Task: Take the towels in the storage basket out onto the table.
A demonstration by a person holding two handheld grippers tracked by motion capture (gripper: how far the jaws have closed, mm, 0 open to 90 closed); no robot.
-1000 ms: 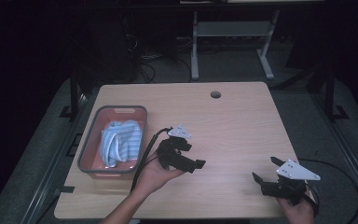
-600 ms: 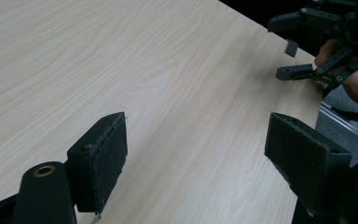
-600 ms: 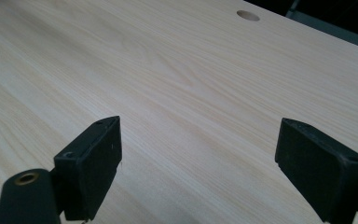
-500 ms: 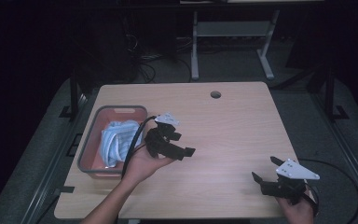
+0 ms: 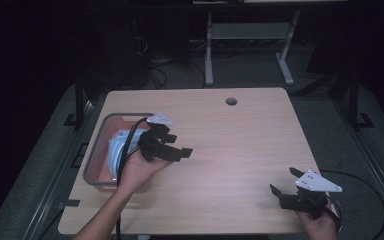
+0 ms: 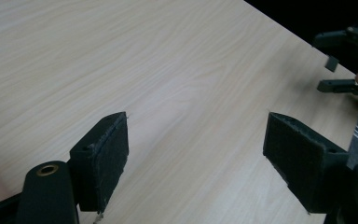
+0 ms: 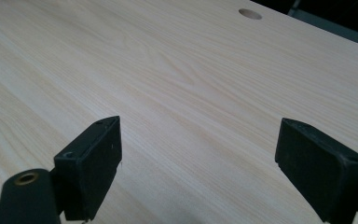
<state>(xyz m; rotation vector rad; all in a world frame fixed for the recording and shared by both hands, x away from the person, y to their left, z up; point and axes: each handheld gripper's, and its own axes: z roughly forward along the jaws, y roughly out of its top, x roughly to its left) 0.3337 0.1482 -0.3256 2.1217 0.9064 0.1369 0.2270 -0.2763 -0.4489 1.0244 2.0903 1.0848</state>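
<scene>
Pale wooden table [image 5: 240,145] in dark room; red bin [image 5: 96,165] holds perhaps cloth; both grippers gape empty.

A light wood-grain table [image 5: 240,145] with rounded corners was seen from the high view, standing on a dark floor [image 5: 340,130]. A round cable hole [image 5: 231,101] was cut near its far edge. At the left side of the table a shallow tray [image 5: 96,160] with a grey rim and reddish inside was set, and pale blue-and-white cloth [image 5: 116,152] was held in it.
</scene>
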